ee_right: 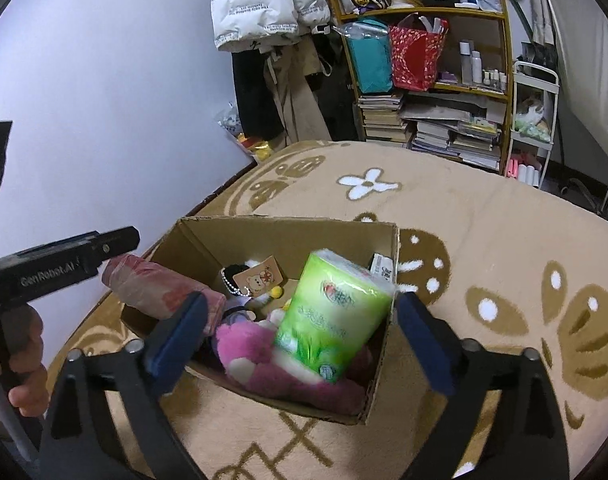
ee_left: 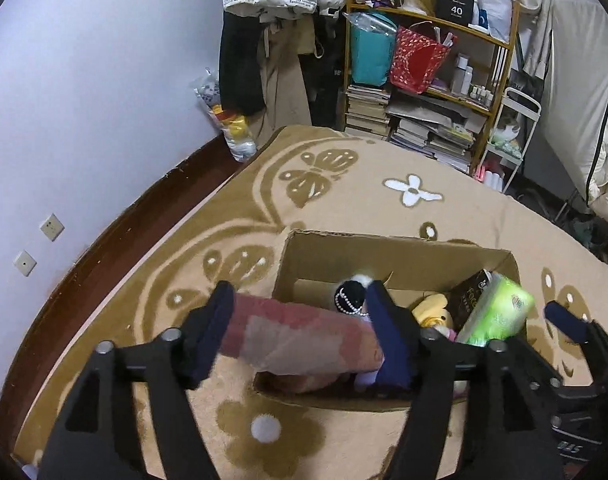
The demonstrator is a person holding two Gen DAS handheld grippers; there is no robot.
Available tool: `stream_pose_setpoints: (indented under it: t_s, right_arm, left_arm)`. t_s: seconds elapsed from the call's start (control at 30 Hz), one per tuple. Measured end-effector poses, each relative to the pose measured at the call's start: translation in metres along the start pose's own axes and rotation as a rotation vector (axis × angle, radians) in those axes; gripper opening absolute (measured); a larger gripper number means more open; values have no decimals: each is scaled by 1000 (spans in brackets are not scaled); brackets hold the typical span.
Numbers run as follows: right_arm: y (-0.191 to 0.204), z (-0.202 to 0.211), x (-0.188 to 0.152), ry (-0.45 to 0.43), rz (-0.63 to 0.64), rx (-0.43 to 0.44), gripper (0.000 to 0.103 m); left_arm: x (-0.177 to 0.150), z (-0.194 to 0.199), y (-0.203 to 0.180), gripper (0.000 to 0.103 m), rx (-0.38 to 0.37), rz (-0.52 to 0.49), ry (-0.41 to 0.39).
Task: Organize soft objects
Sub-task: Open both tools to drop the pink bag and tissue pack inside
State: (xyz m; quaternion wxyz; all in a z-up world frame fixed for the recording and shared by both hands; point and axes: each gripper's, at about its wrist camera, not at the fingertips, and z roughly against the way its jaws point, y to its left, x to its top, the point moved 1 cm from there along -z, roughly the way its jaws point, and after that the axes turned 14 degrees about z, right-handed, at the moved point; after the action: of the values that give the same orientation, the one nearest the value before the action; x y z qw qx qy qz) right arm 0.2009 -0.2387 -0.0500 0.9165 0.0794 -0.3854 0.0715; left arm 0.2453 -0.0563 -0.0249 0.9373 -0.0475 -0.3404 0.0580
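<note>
Filling up fast, the open brown cardboard box (ee_right: 263,236) on the bed already holds a pink plush toy (ee_right: 259,356), a yellow plush (ee_left: 432,308), a black fuzzy charm with a bead chain (ee_left: 350,294) and a small card tag printed with a bear (ee_right: 259,278). The pink-and-grey rolled cloth (ee_left: 299,340) lies across the box's near-left rim, between the fingers of the left claw (ee_left: 299,308), whose jaws stand apart around it rather than pressing. The green plastic-wrapped tissue pack (ee_right: 332,316) sits tilted in the box's right side, between the widely parted jaws of the right claw (ee_right: 299,336), clear of both pads. Both items look released into the box, so I judge the sorting nearly done; no other soft thing shows loose on the bed.

The surface is a bed covered by a tan fleece blanket with brown butterflies and white flowers (ee_right: 484,240). Behind it stand a plain lilac wall (ee_left: 83,80), a white padded jacket (ee_right: 255,4) hanging over dark clothes, and a wooden shelf (ee_right: 504,96) crowded with books, bottles and bags.
</note>
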Motion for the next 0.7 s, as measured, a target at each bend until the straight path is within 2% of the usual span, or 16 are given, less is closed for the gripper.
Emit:
stream_pose_setpoints:
  t_s: [0.07,0.17,0.43,0.7]
  right_arm:
    - [0,3,1,-8,0,4,103]
    - [1,11,2,-24,-2,0,103]
    - [3,37,7,-51,-12,-17,103]
    - [17,79,12,-111,2,-41,103]
  left_arm:
    - [0,5,1,89,11,-2,-16]
    - [0,14,4,96,30,-2,-45]
    - [-3,42,17,97,33,12,-45]
    - [-17,93,31,101,41,-24,-115]
